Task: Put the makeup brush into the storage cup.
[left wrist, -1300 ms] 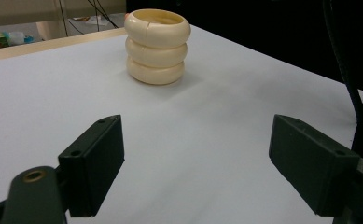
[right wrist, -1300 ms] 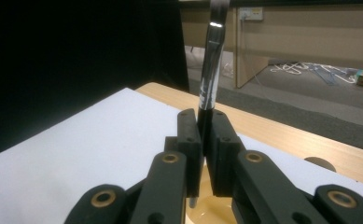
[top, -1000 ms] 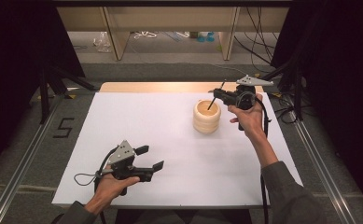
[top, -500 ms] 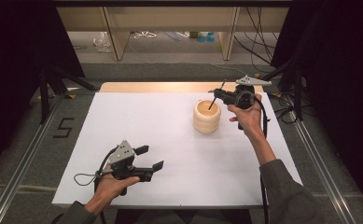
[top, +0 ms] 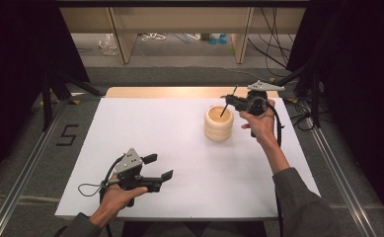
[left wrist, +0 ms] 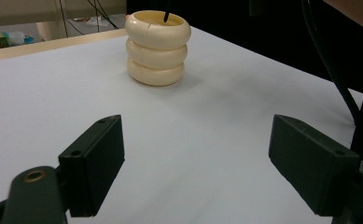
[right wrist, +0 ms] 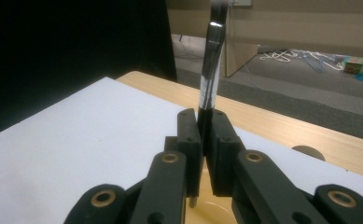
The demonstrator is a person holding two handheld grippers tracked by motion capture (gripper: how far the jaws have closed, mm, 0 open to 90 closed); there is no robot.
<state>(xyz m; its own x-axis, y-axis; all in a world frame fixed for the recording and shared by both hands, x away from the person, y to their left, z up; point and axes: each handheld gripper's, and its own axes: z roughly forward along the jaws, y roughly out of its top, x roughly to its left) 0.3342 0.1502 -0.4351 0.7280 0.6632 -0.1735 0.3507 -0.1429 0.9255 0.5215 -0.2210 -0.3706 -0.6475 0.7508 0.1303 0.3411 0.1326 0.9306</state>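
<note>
The thin black pen (top: 227,101), judged light, stiff and slippery, is clamped mid-shaft by the right tool (top: 229,100) over the cream ringed holder (top: 218,124); the left tool (top: 161,168) is held released.

Bright table, dark surrounds, prob. soft.

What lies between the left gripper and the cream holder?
Nothing: bare white table runs from the open left gripper to the cream holder, clearest in the left gripper view.

White sheet (top: 150,128) covers the wooden table (top: 145,92), dark curtains (top: 17,44) hang either side, grey floor (top: 179,61) behind (cables (top: 155,37) lying around), a "5" (top: 67,135) marked left.
</note>
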